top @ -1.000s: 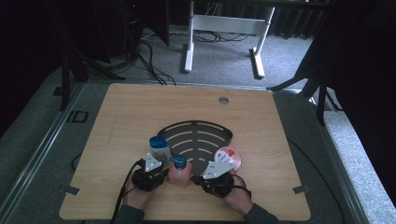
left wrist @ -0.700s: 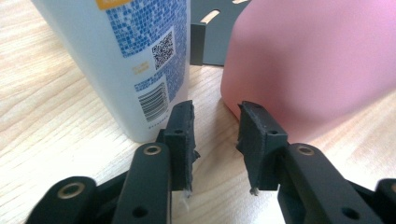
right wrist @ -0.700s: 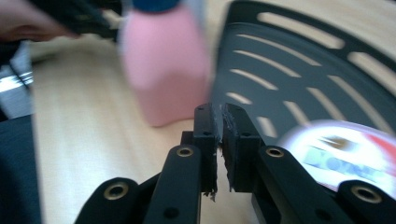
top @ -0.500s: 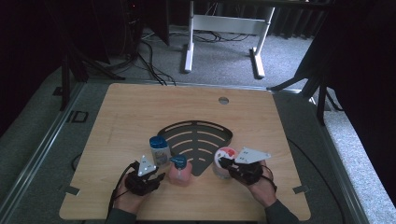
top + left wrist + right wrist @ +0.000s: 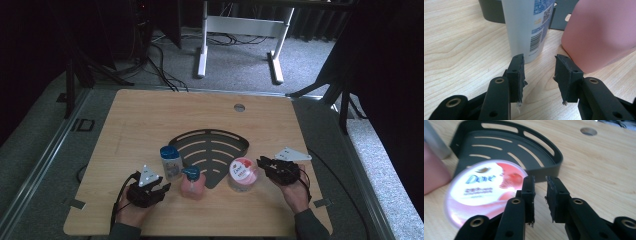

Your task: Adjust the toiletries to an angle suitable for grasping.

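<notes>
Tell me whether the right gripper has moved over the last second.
Yes. In the high view the right gripper has swung out to the right, from in front of the pink jar to its right side, toward the table edge.

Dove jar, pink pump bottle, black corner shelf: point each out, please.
Dove jar (image 5: 243, 173), high view, on its lid.
Pink pump bottle (image 5: 192, 187), high view, on its pink body.
Black corner shelf (image 5: 549, 147), right gripper view, on its curved rim.

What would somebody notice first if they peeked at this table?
Probably the round pink Dove jar near the front, beside the right gripper. Left of it stand a pink pump bottle and a white bottle with a blue cap, close to the left gripper. Behind them lies a black slotted corner shelf.
</notes>
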